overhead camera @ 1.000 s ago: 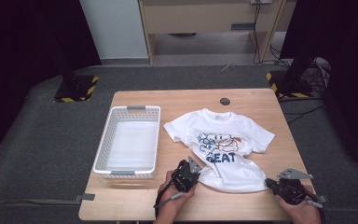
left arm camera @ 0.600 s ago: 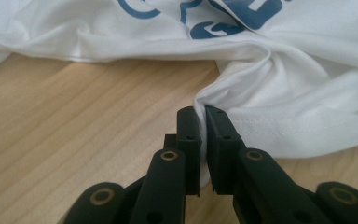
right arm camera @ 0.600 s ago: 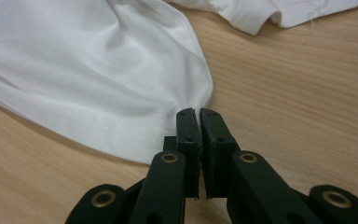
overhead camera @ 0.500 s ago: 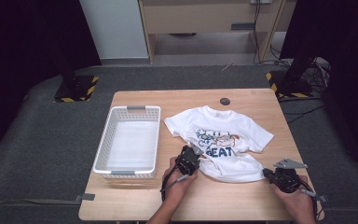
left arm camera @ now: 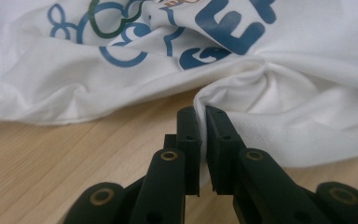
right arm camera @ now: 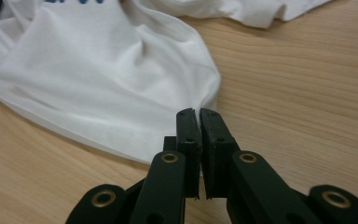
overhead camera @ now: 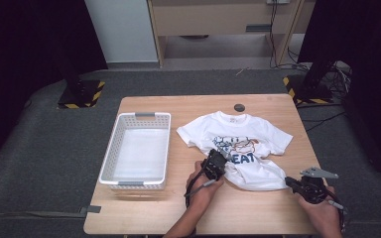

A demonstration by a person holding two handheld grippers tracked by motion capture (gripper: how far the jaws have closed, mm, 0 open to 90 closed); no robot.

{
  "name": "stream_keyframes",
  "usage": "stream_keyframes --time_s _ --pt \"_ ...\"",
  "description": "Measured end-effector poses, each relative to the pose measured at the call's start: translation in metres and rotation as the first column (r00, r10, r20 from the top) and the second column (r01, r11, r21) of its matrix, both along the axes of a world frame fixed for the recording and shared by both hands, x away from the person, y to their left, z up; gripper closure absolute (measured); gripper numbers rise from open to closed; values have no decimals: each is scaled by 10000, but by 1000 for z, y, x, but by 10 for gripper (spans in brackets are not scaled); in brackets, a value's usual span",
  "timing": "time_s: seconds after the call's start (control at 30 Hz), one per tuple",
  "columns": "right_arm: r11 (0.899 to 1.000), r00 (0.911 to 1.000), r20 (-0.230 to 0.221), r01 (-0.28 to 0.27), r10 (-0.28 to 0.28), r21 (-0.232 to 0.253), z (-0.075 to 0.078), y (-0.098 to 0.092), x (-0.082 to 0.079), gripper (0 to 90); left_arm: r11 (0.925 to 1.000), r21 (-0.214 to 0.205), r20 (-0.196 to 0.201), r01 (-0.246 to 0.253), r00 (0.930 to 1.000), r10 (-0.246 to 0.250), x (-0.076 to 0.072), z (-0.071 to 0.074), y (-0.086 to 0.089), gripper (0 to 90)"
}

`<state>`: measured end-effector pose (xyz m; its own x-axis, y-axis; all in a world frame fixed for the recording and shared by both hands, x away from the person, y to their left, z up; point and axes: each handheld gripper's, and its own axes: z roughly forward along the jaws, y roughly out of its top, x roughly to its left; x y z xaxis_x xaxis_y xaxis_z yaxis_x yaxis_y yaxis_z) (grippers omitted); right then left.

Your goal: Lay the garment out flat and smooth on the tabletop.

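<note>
T-shirt [overhead camera: 238,148] hem is pinched in both closed tools: left tool [left arm camera: 200,126], right tool [right arm camera: 196,122]. Lift both corners evenly, keeping the fabric between them taut above the worktop [overhead camera: 258,213].

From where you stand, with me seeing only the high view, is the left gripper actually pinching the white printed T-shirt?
Observer: Yes. In the left gripper view the left gripper has its jaws shut on a bunched fold of the white printed T-shirt.
Operator: And the right one, at the hem?
Observer: The right gripper is shut too, with a thin edge of white fabric caught between its pads.
Operator: Is that corner lifted off the table?
Observer: The cloth by the right jaws lies low against the light wooden table; I cannot tell if it is raised at all.
</note>
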<state>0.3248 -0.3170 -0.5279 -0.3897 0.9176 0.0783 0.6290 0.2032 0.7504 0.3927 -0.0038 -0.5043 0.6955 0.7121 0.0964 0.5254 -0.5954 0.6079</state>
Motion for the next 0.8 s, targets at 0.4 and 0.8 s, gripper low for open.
stream_keyframes --time_s 0.4,0.8 --pt "9937 9942 -32 -1072 1074 335 8 16 -11 872 9866 -1583 -103 409 9990 -430 -55 11 67 830" --pt "9866 9864 -269 -1619 1624 209 6 17 -29 872 9750 -2041 -234 880 9952 -948 -76 -3 92 701"
